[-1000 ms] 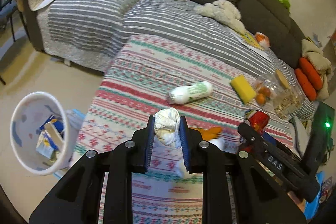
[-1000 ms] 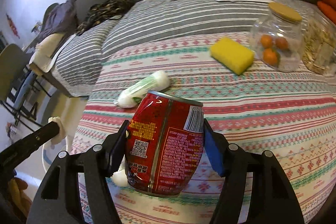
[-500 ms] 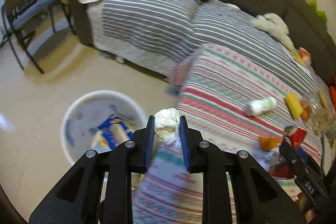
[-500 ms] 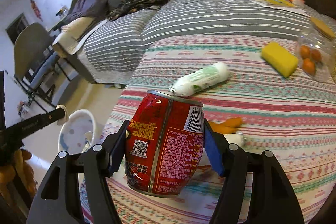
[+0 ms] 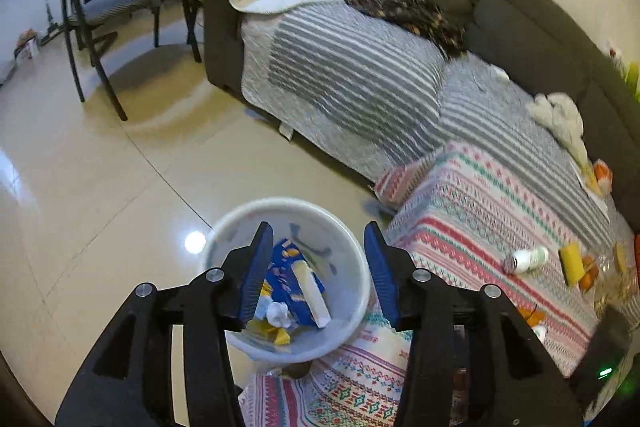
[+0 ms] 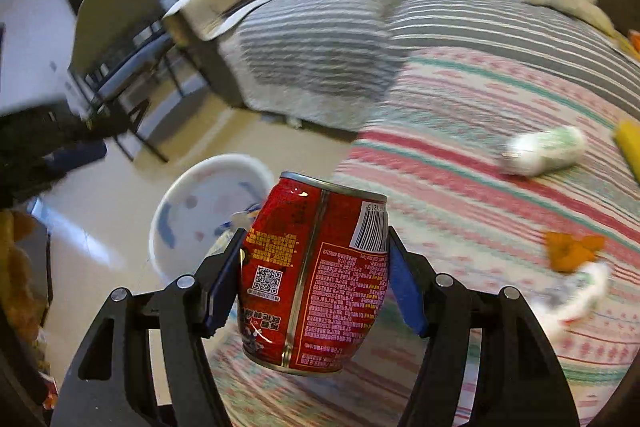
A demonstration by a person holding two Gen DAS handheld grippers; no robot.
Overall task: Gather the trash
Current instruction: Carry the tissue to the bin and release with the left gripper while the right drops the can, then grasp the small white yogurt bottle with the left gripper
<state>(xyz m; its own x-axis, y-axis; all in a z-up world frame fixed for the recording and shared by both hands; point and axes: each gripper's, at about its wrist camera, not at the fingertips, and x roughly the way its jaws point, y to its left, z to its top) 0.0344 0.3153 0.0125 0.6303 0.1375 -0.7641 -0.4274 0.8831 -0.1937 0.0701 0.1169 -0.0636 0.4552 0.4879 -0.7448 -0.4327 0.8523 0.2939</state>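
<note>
Red can (image 6: 316,279) hides bin (image 6: 180,203) partly.

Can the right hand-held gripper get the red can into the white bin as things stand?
Probably yes. The right hand-held gripper grips the red can, and the white bin stands open-topped just beyond. The left hand-held gripper, jaws opening and empty, hovers over it and may crowd it.

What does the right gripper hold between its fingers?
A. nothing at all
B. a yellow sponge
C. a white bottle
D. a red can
D: in the right wrist view the right gripper has both blue pads pressed on the sides of a red can, which hangs above the striped cloth.
</note>
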